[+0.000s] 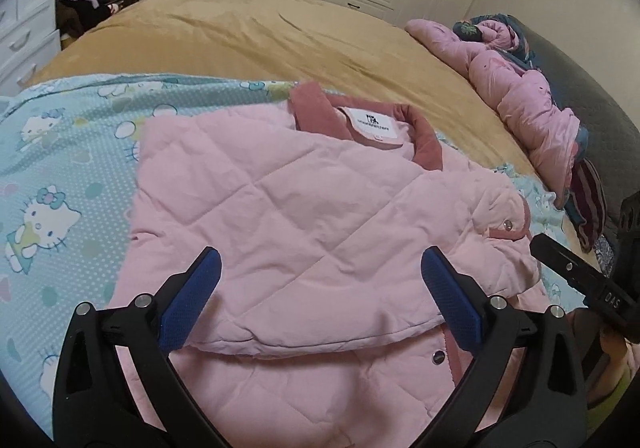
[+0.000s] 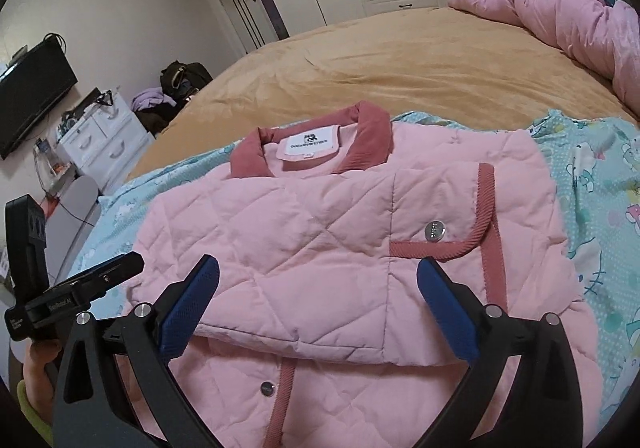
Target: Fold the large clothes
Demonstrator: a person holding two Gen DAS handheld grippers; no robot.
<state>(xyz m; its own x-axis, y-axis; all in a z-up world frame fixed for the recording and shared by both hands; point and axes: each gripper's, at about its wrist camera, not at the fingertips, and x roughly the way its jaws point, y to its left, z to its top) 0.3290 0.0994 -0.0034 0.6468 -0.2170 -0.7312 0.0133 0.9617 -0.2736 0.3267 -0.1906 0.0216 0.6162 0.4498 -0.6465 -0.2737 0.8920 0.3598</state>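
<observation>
On the bed [image 1: 320,39], tan cover over most of it, blue cartoon-print sheet [image 1: 60,175] at the near end. Crumpled pink duvet [image 1: 516,87] well apart at the far right edge. Pink quilted jacket [image 1: 312,215] lies on the print sheet, folded: sleeves and sides turned in over the front, collar [image 2: 372,127] with white label [image 2: 308,145] at the far end, hem nearest the cameras. Left gripper [image 1: 320,288] hangs just above the jacket's near half, jaws wide apart, nothing between the pads, no contact visible. Right gripper [image 2: 318,296] same: jaws spread wide, empty, over the near fold by the trimmed pocket flap [image 2: 440,236]. Snap button [image 2: 267,388] visible on the lower front placket.
</observation>
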